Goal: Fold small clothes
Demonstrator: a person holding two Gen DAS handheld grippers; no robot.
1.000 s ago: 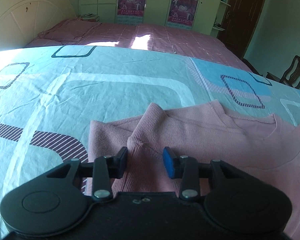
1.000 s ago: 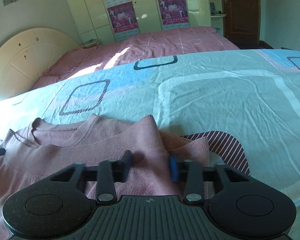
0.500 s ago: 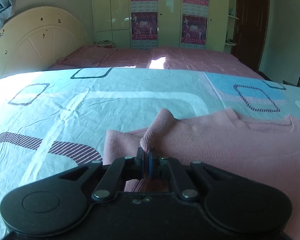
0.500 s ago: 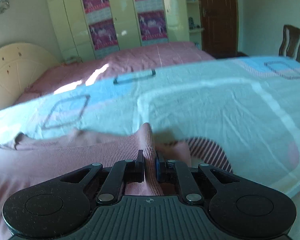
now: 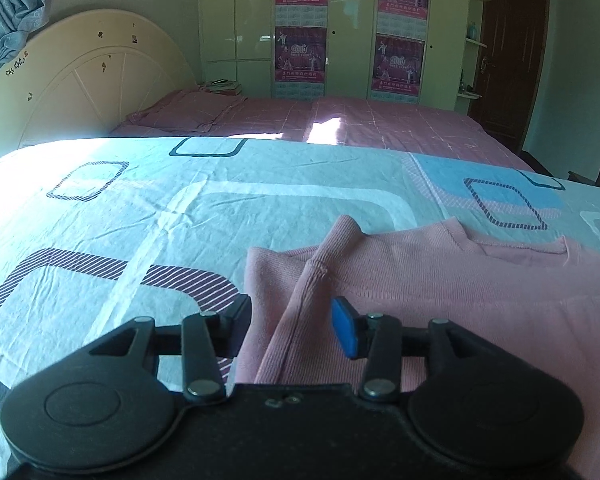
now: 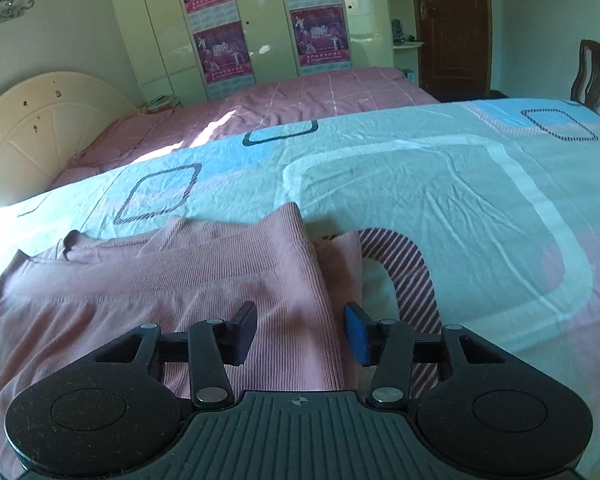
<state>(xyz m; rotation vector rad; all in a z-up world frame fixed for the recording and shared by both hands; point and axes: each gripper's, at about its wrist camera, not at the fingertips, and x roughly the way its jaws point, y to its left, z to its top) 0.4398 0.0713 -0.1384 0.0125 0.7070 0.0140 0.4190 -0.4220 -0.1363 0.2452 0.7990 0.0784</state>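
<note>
A pink ribbed knit top (image 5: 440, 280) lies spread on the bed's pale blue patterned sheet (image 5: 180, 208), neckline toward the far side, with a raised ridge of cloth at each side where a sleeve or side edge has been gathered inward. The left hand-held gripper (image 5: 290, 326) straddles the ridge on its side, jaws opening and partly apart, pads clear of the cloth, so it grips nothing. The right hand-held gripper (image 6: 300, 330) does the same on the other side: jaws opening, the folded edge between them but unpinched. The step in hand looks like letting go after tucking both sides in. To do it well, let the pads part fully before drawing away, so no knit snags and lifts the fold. The ridges could then be pressed flat. Keep both sides even, so the next fold starts square.
</note>
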